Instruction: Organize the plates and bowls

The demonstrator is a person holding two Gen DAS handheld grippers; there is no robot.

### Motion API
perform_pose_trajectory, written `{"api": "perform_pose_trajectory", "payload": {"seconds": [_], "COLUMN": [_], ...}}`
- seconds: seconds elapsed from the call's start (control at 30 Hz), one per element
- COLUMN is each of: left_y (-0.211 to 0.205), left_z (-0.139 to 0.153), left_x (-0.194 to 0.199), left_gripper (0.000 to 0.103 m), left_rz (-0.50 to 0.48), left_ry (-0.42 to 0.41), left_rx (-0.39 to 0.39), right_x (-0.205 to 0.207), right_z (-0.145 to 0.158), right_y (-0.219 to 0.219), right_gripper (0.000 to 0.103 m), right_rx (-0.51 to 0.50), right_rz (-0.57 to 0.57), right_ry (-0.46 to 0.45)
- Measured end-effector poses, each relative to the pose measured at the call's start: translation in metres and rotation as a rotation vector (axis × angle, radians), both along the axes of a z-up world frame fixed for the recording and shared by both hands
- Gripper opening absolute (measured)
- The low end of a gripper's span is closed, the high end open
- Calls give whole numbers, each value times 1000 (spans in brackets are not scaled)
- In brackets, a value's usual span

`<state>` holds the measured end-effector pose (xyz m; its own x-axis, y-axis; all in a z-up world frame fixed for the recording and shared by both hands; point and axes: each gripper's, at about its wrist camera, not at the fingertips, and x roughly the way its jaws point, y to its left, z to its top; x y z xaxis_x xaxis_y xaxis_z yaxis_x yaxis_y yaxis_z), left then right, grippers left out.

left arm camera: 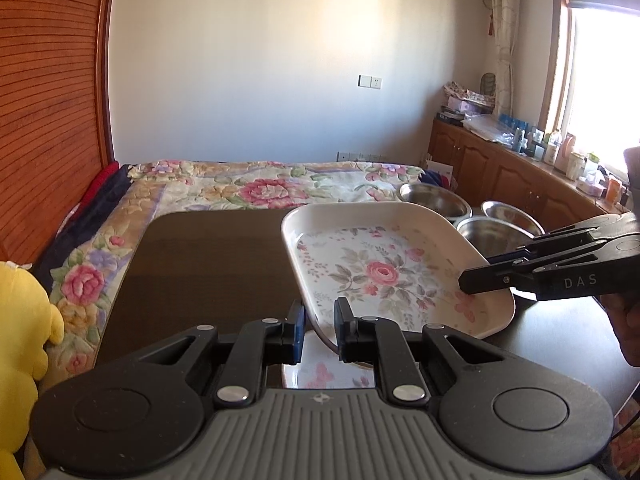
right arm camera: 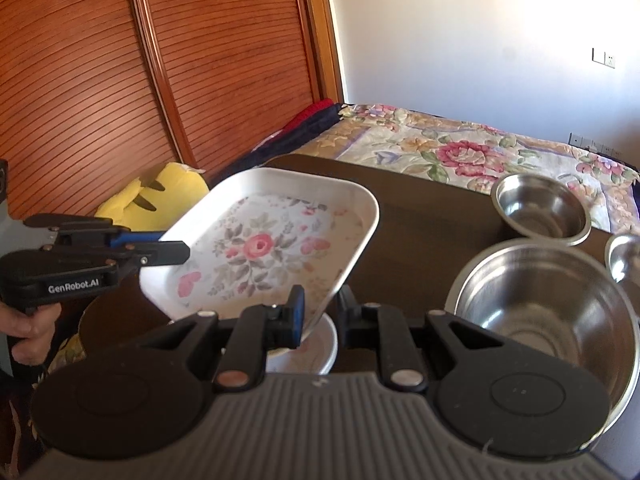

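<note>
Floral tray held tilted above second plate, likely for stacking. Left gripper and right gripper each pinch opposite rims for balance.

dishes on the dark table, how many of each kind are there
floral trays: 2 (one held tilted, one beneath it)
steel bowls: 3 (large, smaller behind it, third at the right edge)
total: 5
</note>
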<state>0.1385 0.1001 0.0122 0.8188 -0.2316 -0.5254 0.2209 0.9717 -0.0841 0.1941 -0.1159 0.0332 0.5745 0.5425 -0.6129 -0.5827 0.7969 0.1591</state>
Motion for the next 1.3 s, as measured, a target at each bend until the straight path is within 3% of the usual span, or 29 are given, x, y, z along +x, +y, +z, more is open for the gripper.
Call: {"api": "perform_pose_trajectory", "payload": {"seconds": [0.77,1.3], "left_y": [0,-4], "left_z": [-31,-42], "left_x": [-33,-41], "left_gripper": [17,17], "left_rz": [7,19], "left_ry": [57,77], "left_rx": [2,20], "right_x": [-25,-36], "right_z": [-27,-31], "right_y": [-1,-3], "right_gripper": [20,20], "right_rx": [9,24], "right_rz": [8,-6], "right_ry": [35,-12]}}
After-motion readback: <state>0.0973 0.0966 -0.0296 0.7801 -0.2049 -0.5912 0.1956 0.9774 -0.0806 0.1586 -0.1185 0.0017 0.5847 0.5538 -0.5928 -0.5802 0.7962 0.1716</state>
